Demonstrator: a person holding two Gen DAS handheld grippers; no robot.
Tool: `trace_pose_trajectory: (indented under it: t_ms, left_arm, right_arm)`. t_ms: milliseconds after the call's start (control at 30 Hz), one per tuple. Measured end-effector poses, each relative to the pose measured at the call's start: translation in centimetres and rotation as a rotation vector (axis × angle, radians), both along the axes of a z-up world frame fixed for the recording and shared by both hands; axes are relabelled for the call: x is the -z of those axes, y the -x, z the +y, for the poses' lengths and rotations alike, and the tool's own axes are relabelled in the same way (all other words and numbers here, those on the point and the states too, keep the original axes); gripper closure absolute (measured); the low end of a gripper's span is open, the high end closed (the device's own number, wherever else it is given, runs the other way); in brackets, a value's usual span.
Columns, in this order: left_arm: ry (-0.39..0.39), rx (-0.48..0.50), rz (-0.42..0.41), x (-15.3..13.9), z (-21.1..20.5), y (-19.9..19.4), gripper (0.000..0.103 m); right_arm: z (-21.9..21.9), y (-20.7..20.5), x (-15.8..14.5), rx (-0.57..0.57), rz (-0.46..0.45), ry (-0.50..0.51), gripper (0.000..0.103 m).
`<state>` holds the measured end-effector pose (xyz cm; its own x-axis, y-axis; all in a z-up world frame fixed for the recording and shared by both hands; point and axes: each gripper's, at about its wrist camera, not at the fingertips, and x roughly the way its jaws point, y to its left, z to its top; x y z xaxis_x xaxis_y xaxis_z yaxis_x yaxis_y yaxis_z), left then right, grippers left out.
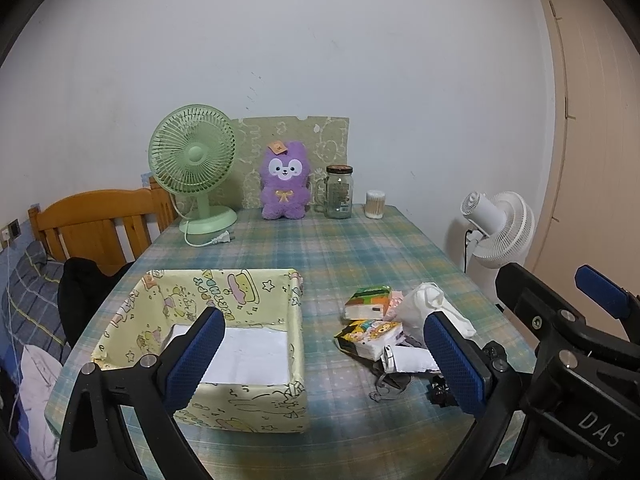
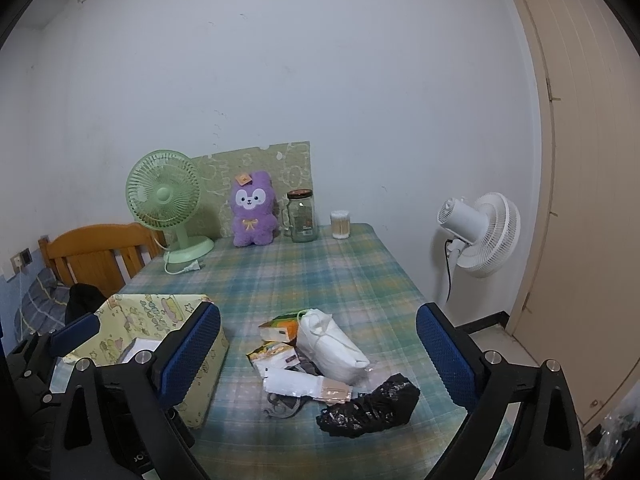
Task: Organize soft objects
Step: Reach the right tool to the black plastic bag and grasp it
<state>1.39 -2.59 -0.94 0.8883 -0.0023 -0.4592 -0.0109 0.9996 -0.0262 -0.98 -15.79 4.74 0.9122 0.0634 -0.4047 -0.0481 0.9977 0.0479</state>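
Right gripper spread wide, above tissue packs

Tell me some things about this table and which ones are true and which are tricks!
1. The purple plush toy sits at the far end of the table, beside the green fan. True.
2. The green fan is plugged in. False: its plug lies loose on the tablecloth.
3. The yellow box is piled full of tissue packs. False: only something flat and white shows inside; the tissue packs lie on the cloth beside it.
4. Both tools are open and hold nothing: the left tool and the right tool. True.
5. The glass jar lies on its side. False: it stands upright with its lid on.
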Motion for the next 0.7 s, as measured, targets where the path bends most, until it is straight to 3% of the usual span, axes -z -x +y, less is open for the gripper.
trace_pose_trajectory:
  t_ms: [700]
  left_arm:
    - [0.012,0.072,0.066,3.0,-4.0,-0.5,0.007]
  right_arm:
    - [-2.9,-0.3,2.8,0.026,0.052,0.014,0.011]
